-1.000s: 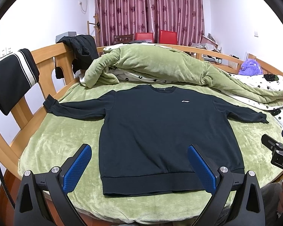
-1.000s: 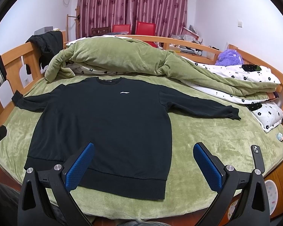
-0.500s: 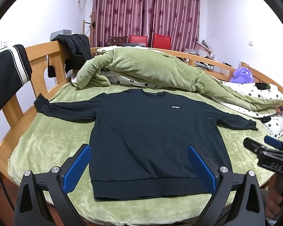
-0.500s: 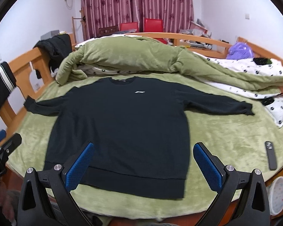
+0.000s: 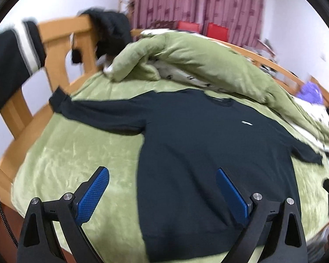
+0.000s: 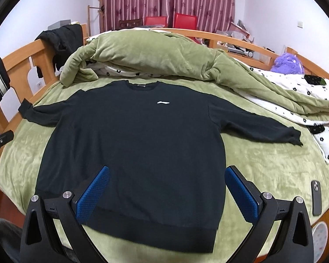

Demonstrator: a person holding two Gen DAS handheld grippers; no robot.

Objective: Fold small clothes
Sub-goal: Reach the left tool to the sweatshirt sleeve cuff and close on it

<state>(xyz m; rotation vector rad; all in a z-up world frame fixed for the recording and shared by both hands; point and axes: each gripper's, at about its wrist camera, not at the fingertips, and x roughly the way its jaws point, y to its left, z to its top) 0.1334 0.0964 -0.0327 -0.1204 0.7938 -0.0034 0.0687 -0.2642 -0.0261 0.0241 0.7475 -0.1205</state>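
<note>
A black long-sleeved sweatshirt [image 6: 142, 144] with a small white chest logo lies flat and face up on the green bed cover [image 6: 263, 166], both sleeves spread out. It also shows in the left wrist view [image 5: 208, 153], which is blurred. My left gripper [image 5: 162, 188] is open and empty above the sweatshirt's lower left side. My right gripper [image 6: 166, 190] is open and empty above the hem. Neither touches the cloth.
A rolled green quilt [image 6: 153, 57] lies behind the collar. A wooden bed rail [image 6: 19, 59] with dark clothes hung on it runs along the left. A phone [image 6: 315, 195] lies near the bed's right front edge. A purple plush toy [image 6: 287, 63] sits far right.
The left gripper has swung left and tilted, so its view is blurred and rotated. The right gripper has moved slightly closer to the sweatshirt. Both stay open.
</note>
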